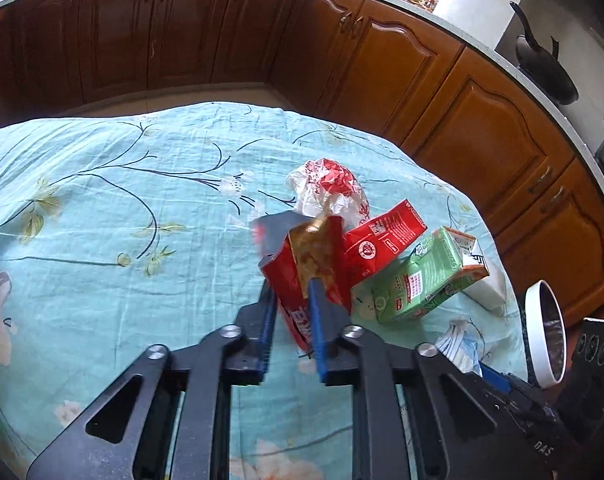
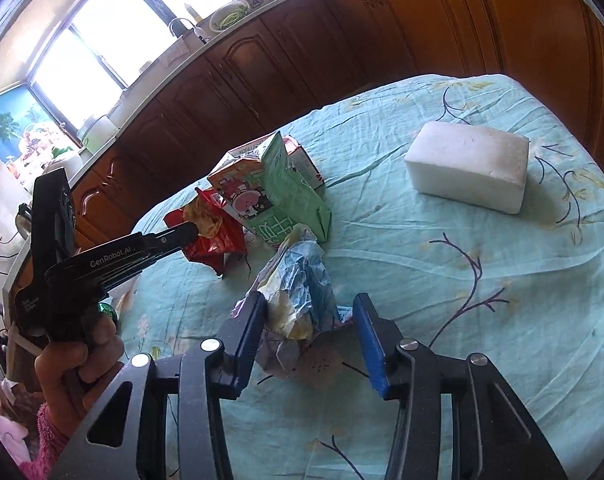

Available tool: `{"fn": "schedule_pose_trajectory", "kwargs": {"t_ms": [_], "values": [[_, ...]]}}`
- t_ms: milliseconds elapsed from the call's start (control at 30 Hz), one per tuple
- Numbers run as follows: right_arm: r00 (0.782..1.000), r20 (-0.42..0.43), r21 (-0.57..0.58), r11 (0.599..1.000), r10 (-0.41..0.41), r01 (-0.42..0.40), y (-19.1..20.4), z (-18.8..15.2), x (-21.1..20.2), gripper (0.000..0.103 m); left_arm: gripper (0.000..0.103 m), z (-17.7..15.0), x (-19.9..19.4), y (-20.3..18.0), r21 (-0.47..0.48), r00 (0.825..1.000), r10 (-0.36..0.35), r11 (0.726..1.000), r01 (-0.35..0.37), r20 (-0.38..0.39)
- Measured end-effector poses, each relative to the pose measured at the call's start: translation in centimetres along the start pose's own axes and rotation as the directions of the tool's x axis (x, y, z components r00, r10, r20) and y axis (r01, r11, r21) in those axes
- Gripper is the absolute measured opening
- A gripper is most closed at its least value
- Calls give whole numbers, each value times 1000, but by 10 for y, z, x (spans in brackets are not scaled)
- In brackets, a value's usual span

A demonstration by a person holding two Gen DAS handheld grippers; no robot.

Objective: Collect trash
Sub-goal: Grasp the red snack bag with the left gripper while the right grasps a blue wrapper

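On teal tablecloth (image 1: 102, 208): left gripper (image 1: 292, 280) pinching one red snack packet (image 1: 302, 264); right gripper (image 2: 309, 312) spread around one crumpled blue wrapper (image 2: 305, 292); green carton (image 1: 417, 280) at 2 o'clock; one white foam block (image 2: 469, 166)

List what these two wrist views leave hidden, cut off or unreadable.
- Left wrist view: the red foil snack wrapper, clamped in the left gripper, hides the red carton lower half; its small print is illegible.
- Left wrist view: the white-rimmed round bin is cut off by the right gripper's body.
- Right wrist view: the crumpled blue-and-yellow plastic wrapper sits between the right gripper open jaws; contact is unclear.
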State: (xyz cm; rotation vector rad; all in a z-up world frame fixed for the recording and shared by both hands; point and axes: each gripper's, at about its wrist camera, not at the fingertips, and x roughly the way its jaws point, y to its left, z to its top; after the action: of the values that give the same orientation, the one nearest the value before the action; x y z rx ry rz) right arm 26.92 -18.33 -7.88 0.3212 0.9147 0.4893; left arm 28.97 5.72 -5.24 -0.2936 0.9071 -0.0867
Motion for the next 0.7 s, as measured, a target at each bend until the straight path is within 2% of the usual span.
{"fn": "schedule_pose_trajectory", "kwargs": {"t_ms": [33,100,433,700], "values": [[1000,9,-5,1000,2,-2,0,-2,-4,30,8,-3,-3,-2,9,1000,1,1000,-1,6],[1000,19,-8,1000,9,-9,-1,-5,-14,15,6,-8,-12,-5,26,1000,4,1000,-4,17],[997,83,-28,1000,-2,4,-10,-20,-63,13,4,-50,-63,-41,79,996,-78,994,74,53],[988,150,5,999,-43,42,-34,-28,-107,13,4,-63,-74,-96,170,985,-170,972,163,31]]}}
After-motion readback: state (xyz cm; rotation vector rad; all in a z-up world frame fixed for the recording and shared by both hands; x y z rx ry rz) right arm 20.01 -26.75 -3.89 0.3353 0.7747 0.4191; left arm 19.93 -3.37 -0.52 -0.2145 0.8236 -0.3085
